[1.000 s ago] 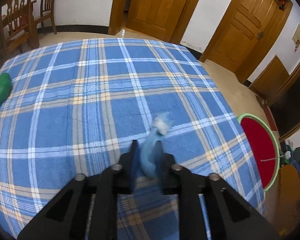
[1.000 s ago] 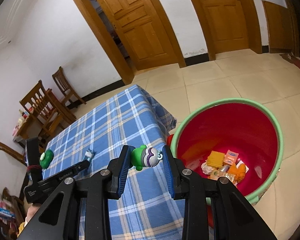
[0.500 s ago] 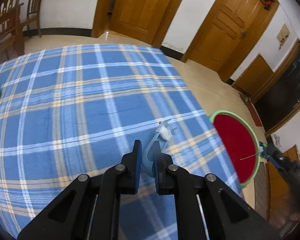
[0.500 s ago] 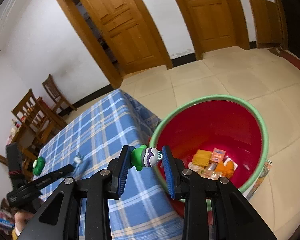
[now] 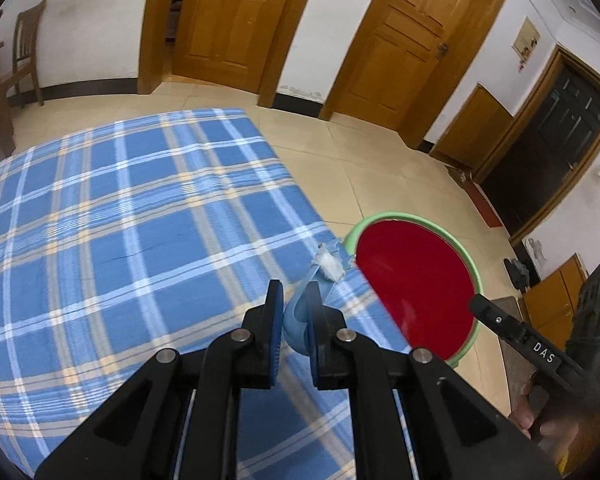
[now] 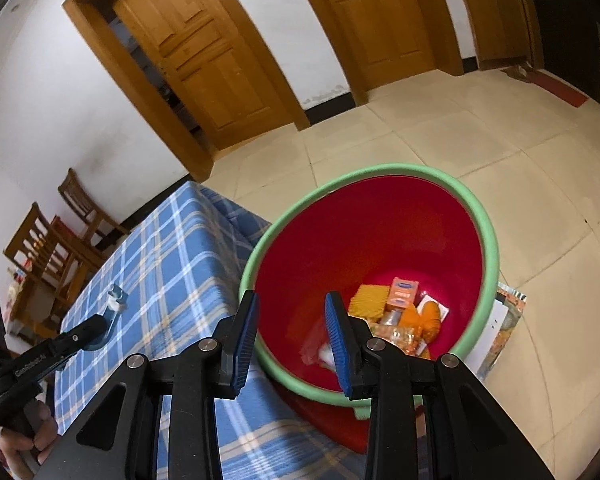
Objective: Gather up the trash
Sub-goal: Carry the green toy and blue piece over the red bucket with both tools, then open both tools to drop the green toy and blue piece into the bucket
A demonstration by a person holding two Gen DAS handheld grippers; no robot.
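Trash: one pale blue wrapper (image 5: 296, 318) with a white tip, clamped in the left tool (image 5: 294, 322) above the plaid desk (image 5: 112, 240); right tool (image 6: 292, 332) apart, empty, over one red bin (image 6: 364, 240) holding orange packets (image 6: 400, 308)

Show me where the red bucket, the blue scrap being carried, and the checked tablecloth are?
red bucket (image 6: 384, 240): right wrist view, on its bare inner wall.
blue scrap (image 5: 296, 320): left wrist view, on the part pinched between the left gripper's fingers.
checked tablecloth (image 5: 120, 240): left wrist view, on a bare blue square.
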